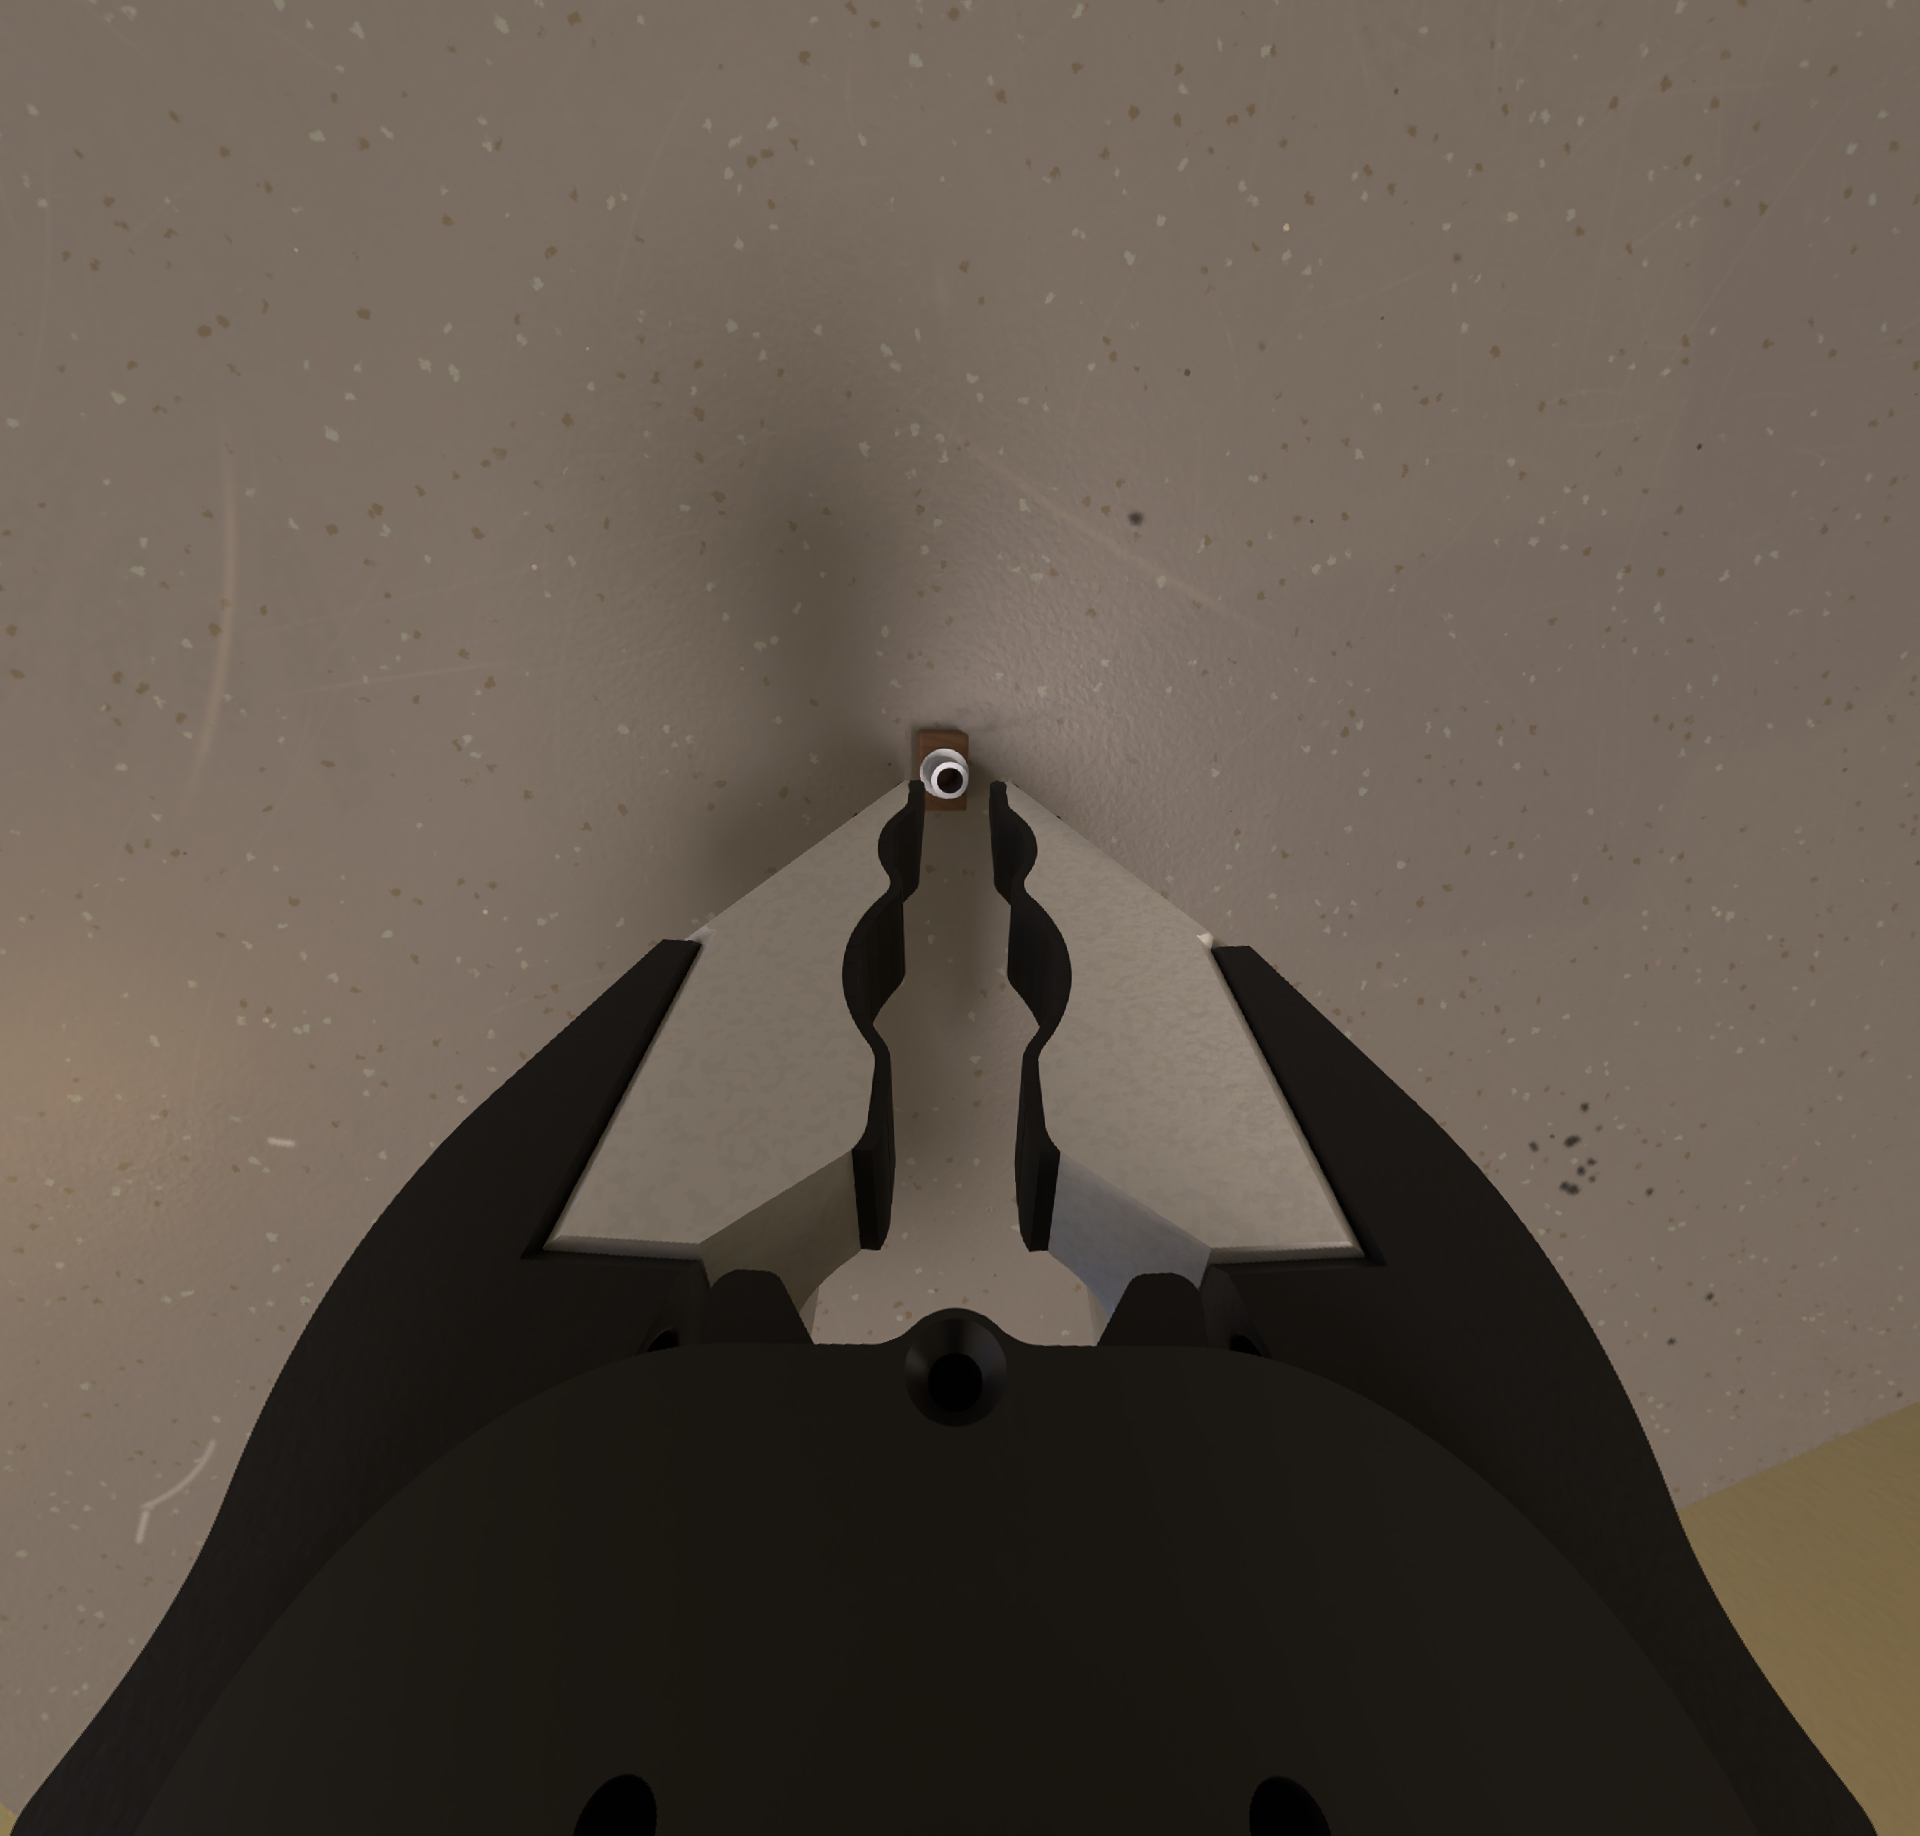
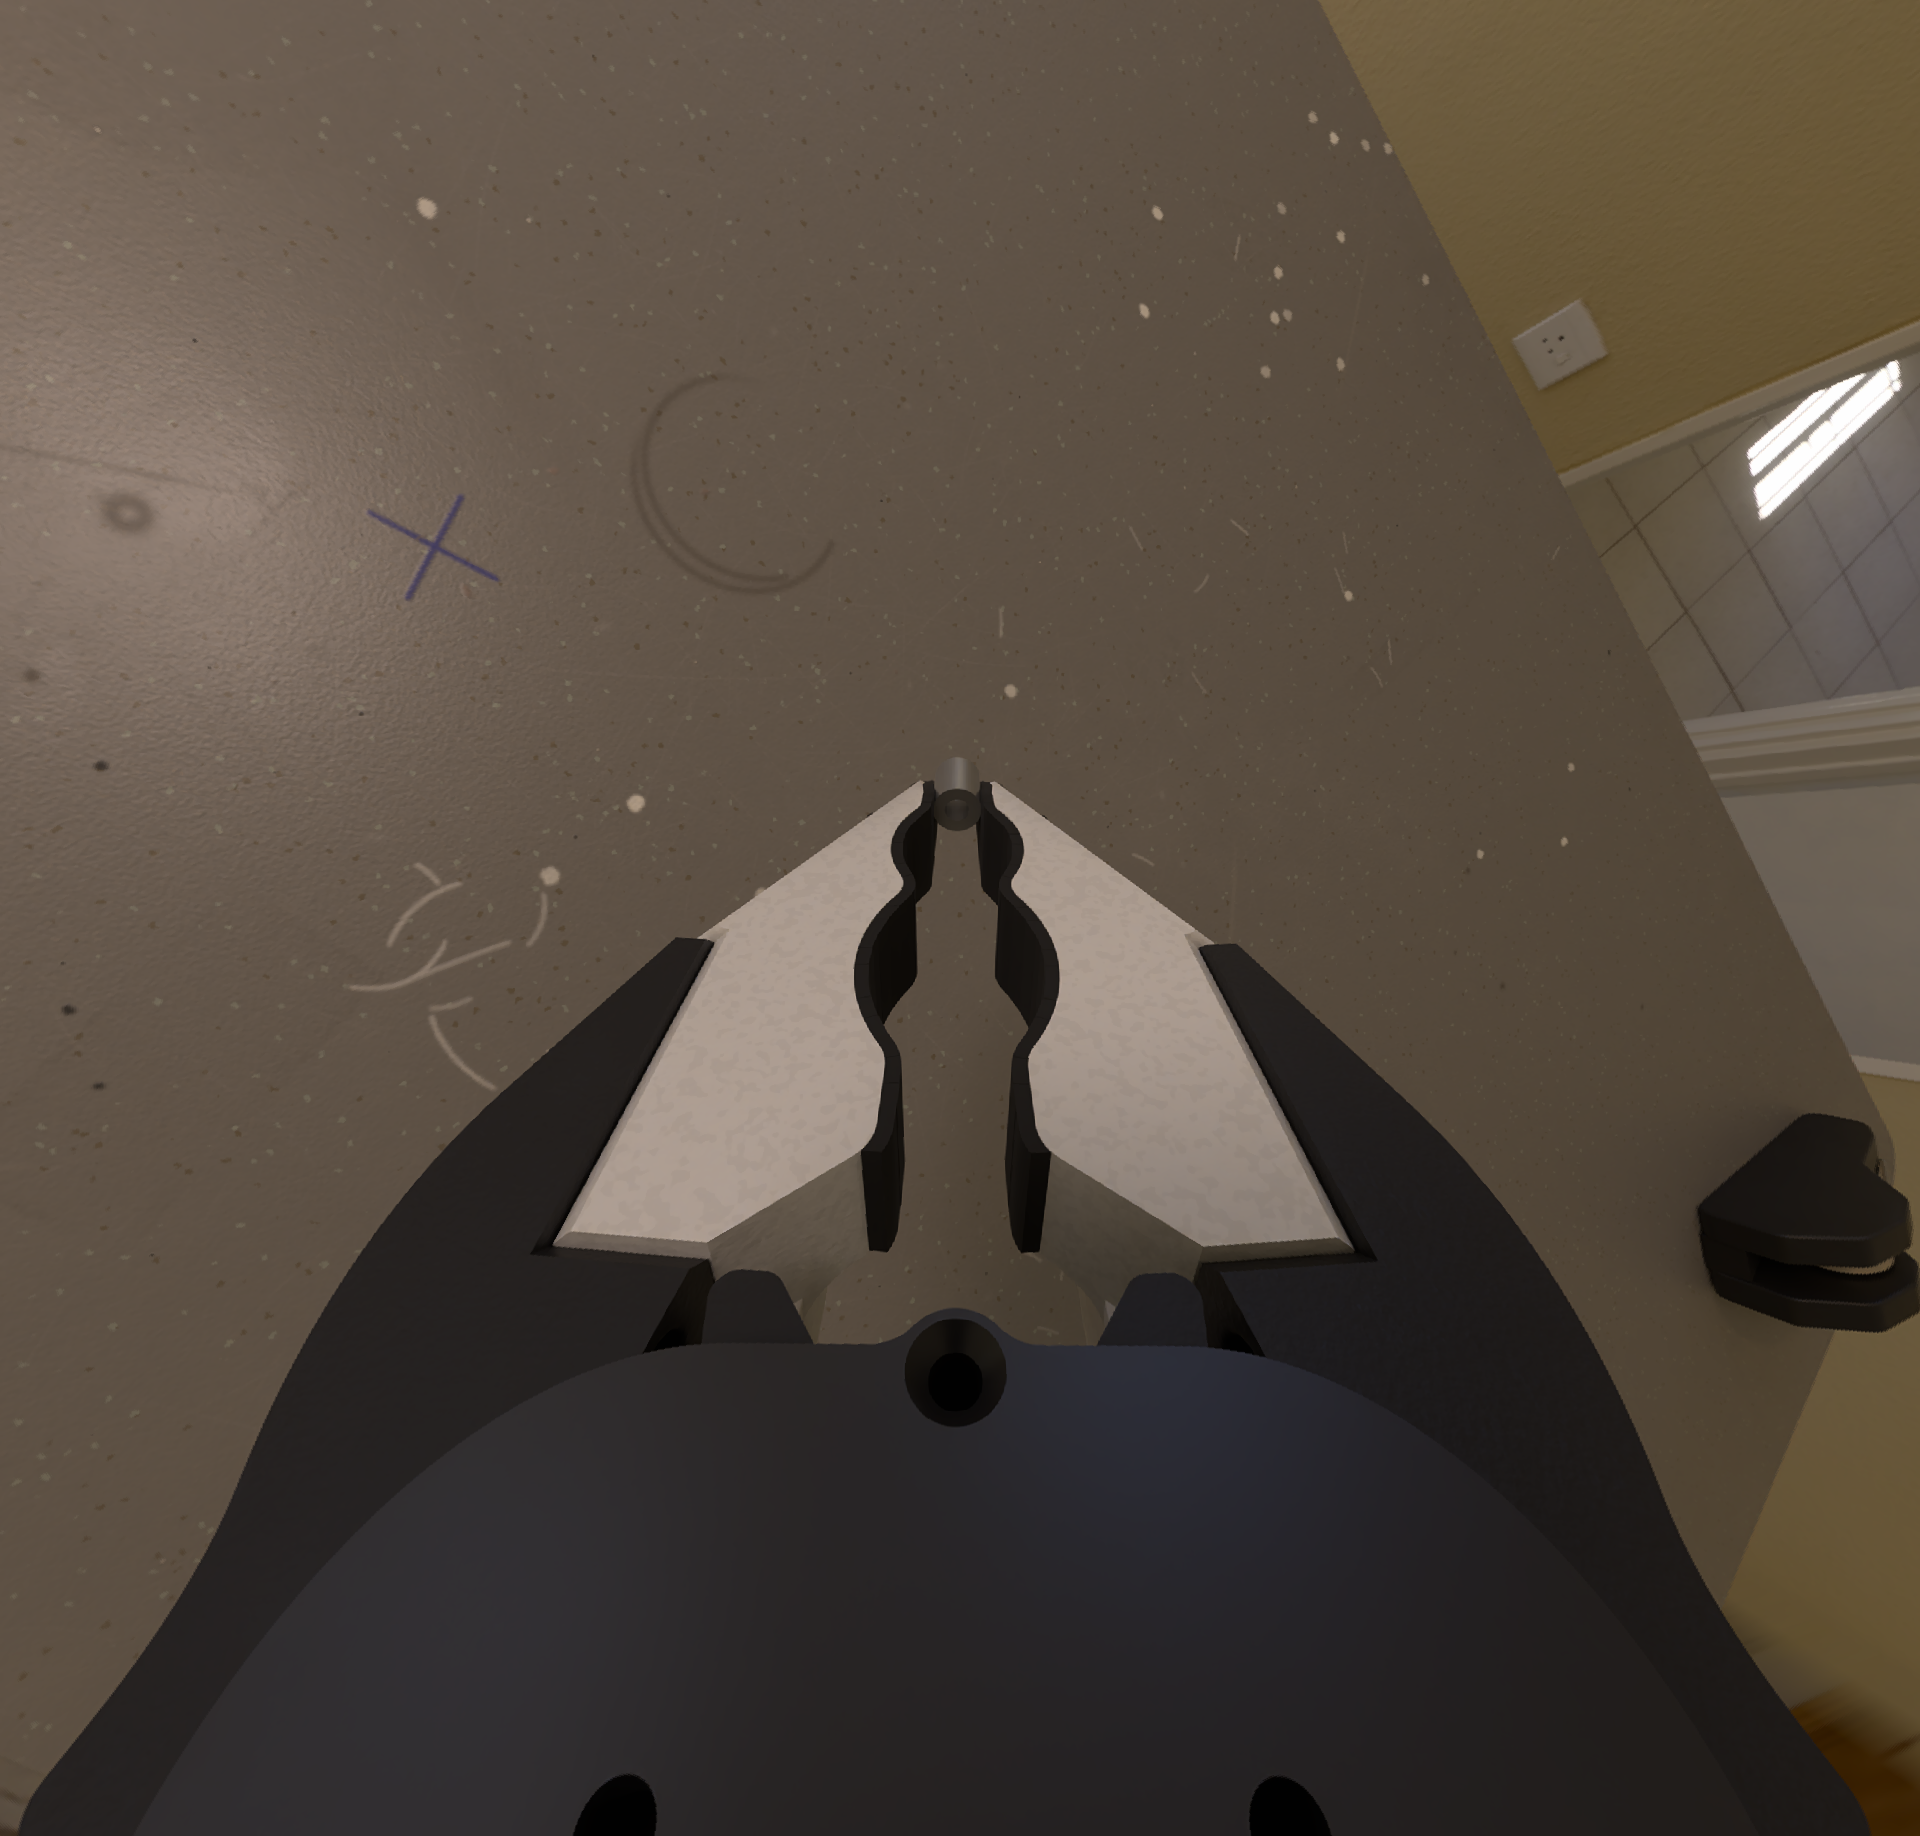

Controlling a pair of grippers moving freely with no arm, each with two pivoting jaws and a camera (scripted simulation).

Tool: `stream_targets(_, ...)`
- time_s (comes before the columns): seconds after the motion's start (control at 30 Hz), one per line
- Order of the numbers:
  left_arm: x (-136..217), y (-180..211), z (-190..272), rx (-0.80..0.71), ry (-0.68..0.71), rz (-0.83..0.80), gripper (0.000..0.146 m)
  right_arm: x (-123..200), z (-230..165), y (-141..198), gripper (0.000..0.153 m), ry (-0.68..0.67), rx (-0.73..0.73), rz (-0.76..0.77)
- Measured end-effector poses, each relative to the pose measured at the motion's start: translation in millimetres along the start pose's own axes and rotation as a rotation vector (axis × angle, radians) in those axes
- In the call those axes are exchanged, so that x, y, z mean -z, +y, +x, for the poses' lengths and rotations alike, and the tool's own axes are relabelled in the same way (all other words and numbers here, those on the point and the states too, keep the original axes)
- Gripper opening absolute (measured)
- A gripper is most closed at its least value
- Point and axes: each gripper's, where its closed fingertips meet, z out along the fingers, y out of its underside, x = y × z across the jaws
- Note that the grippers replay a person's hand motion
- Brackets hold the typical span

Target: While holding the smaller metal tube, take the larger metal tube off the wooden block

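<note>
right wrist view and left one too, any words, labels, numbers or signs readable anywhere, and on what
None: neither view shows readable text.
The table bears only a blue cross mark, a ring stain and pale scratches, no letters.
The wall outlet, the grippers, the tube and the wooden block carry no writing.

Larger metal tube (image 1: 948, 777) upright on wooden block (image 1: 940, 744); smaller metal tube (image 2: 957, 806) apart.

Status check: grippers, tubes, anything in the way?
Right gripper shut on small tube. Left gripper open above tube on wooden block. Nothing blocking.
</note>
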Motion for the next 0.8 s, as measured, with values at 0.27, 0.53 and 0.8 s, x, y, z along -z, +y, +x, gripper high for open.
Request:
stream_targets(0.27, -7, 2, 1, -0.008, -0.005, -0.014, 0.011, -1, 0, 1, 0.007, -0.006, -0.003, -0.004)
stream_targets(0.53, -9, 5, -3, -0.032, -0.045, -0.036, 0.006, -3, -1, 2, 0.007, -0.013, -0.001, -0.01)
stream_targets(0.8, 78, -46, 3, -0.07, -0.131, 0.25, 0.006, -3, -3, 0, 0.007, -0.014, -0.002, -0.011)
